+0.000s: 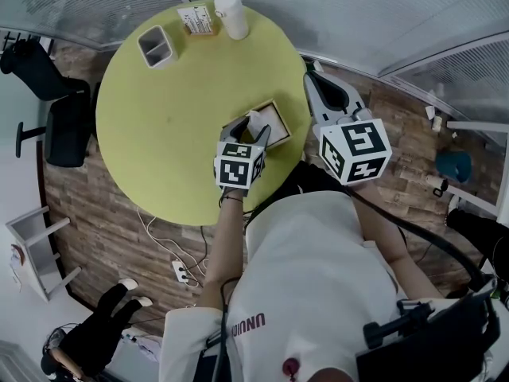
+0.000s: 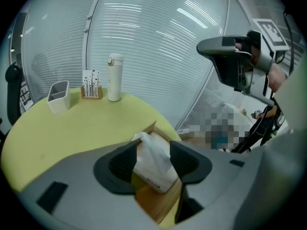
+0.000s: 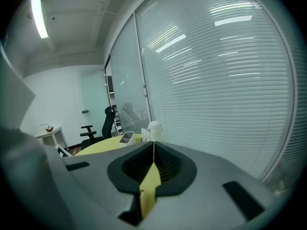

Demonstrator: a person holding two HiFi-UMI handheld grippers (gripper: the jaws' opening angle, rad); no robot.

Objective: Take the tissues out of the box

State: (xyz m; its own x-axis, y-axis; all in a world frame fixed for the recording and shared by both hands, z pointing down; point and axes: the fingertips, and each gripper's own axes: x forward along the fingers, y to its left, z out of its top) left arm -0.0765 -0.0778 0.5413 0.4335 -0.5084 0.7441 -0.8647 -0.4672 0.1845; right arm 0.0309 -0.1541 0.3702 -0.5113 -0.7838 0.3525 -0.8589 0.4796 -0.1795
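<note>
At centre frame, near the yellow table's (image 1: 175, 134) lower right edge: wooden tissue box (image 1: 278, 118), white tissue (image 2: 152, 163) rising between left gripper's (image 1: 248, 130) spread jaws, unpinched. Just right: right gripper (image 1: 316, 76), jaws pressed together, empty.

On the round bench (image 1: 175, 134), the left claw (image 1: 248, 134) sits over the box (image 1: 276, 121) and its tissue (image 1: 255, 120); the right claw (image 1: 326, 94) hangs beyond the edge.
</note>
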